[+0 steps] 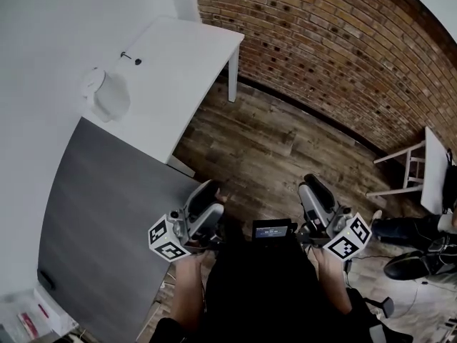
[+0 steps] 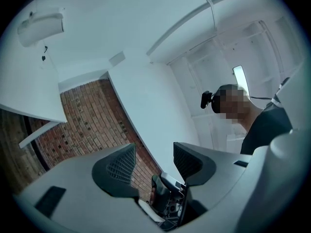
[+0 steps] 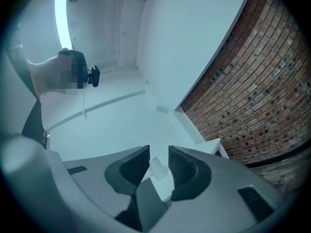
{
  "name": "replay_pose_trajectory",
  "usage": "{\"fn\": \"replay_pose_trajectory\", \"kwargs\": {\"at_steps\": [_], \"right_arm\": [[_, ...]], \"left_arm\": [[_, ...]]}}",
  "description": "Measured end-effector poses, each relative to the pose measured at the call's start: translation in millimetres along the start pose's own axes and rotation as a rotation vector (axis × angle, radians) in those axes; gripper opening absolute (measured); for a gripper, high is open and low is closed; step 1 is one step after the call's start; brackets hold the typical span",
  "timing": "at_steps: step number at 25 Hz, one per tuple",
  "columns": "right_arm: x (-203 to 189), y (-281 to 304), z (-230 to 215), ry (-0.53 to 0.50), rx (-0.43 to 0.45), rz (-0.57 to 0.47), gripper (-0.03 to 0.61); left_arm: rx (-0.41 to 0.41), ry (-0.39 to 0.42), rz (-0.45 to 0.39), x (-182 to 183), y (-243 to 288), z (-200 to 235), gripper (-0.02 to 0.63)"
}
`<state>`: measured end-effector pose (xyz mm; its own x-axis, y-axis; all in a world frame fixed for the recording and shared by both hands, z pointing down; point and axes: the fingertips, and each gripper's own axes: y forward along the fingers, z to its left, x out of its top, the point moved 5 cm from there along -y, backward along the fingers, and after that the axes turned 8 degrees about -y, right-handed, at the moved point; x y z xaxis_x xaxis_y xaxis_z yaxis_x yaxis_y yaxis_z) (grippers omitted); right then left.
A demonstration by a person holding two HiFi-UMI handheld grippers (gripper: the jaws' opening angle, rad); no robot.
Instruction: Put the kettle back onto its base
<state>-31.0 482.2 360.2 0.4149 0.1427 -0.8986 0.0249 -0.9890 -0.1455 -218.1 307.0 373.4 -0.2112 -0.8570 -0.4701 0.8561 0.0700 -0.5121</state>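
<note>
A white table (image 1: pixel 189 63) stands along the pale wall, its far corner close to the brick wall; a white kettle (image 1: pixel 107 95) stands on it at the wall-side edge, nearer the table's near end; whether a base lies under it cannot be told; a small black object (image 1: pixel 137 61) lies further along that edge, toward the far end. Just beside the table's near end is a grey bench (image 1: pixel 107 220); a small dark thing (image 1: pixel 46 279) sits at its wall-side edge, toward the near corner. Both stand on a wooden plank floor (image 1: pixel 285 141); at the floor's right edge stands a white-legged piece of furniture (image 1: pixel 403 170).
</note>
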Motion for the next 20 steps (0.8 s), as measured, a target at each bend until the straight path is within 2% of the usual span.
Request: {"fn": "replay_pose_trajectory", "kwargs": {"at_steps": [6,12,15,20], "right_arm": [[3.0,28.7,-23.2,0.013,0.05,0.005,0.103],[7.8,74.8,-67.7,0.051,0.153,0.015,0.103],[22.8,103.1,-97.1,0.069,0.211,0.014,0.103],[56.6,139.2,-141.2,0.078,0.31,-0.001,0.103]], "left_arm": [[0.033,0.03,-0.012,11.7,11.2,15.7,0.239],[0.095,0.101,-0.061,27.1,31.0,41.8,0.239],[0.12,0.142,-0.101,35.0,53.2,52.8,0.239],[0.148,0.225,-0.115,40.5,101.8,66.0,0.238]]}}
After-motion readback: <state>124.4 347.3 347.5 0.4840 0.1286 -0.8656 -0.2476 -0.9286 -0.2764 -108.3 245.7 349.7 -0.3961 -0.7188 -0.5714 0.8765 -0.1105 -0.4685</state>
